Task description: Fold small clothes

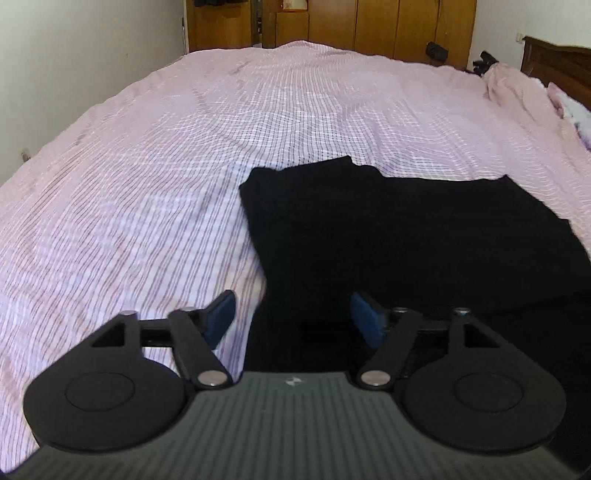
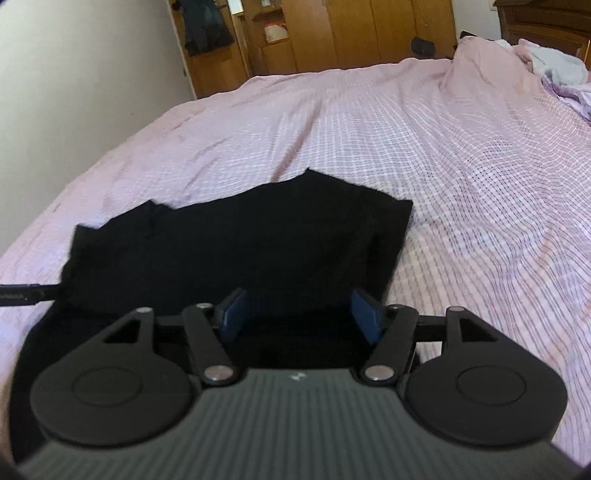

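Observation:
A black garment (image 1: 388, 236) lies flat on the pink checked bedsheet (image 1: 147, 184). In the left wrist view it fills the lower right. My left gripper (image 1: 293, 317) is open over the garment's near left edge, its left finger over the sheet and its right finger over the cloth. In the right wrist view the garment (image 2: 236, 243) lies ahead and to the left. My right gripper (image 2: 301, 314) is open and empty over its near right part. The tip of the other gripper (image 2: 26, 293) shows at the left edge.
Wooden wardrobes (image 1: 332, 26) stand beyond the far edge of the bed. Bunched bedding (image 2: 554, 70) and a dark headboard (image 1: 561, 62) are at the right. A white wall (image 1: 74, 74) runs along the left.

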Demonstrator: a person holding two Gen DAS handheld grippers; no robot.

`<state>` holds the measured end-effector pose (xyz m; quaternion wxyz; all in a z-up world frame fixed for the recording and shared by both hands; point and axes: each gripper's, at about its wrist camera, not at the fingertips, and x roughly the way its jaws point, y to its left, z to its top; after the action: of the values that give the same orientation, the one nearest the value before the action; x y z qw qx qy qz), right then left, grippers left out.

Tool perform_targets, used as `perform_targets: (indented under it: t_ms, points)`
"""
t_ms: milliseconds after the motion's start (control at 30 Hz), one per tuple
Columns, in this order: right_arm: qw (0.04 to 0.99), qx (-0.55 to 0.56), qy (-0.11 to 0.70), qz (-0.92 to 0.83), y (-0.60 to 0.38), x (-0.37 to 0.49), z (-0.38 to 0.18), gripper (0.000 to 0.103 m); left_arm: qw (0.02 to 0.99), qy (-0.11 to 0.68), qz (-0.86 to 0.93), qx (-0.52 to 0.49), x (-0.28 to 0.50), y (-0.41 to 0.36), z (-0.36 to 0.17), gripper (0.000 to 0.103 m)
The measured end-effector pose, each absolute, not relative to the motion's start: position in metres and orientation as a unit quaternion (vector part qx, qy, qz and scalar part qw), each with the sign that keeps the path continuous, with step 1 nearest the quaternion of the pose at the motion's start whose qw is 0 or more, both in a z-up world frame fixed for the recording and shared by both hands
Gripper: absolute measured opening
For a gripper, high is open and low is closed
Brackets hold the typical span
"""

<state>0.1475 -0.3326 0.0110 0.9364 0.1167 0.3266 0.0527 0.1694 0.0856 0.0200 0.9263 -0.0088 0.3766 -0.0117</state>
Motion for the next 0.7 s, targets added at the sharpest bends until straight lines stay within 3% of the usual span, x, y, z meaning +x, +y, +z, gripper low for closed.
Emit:
perform_targets:
  t_ms: [167,700]
  points:
    - [0.932,0.129,0.331,0.069,-0.323,0.103,0.021,0.064,0.924,0.38,-0.016,-0.026,0.122,0.09,0.028,0.089]
    - [0.935,0.108,0.333,0.046,-0.313,0.004,0.009,0.064,0.913,0.407,-0.012,-0.037,0.024,0.094,0.006,0.09]
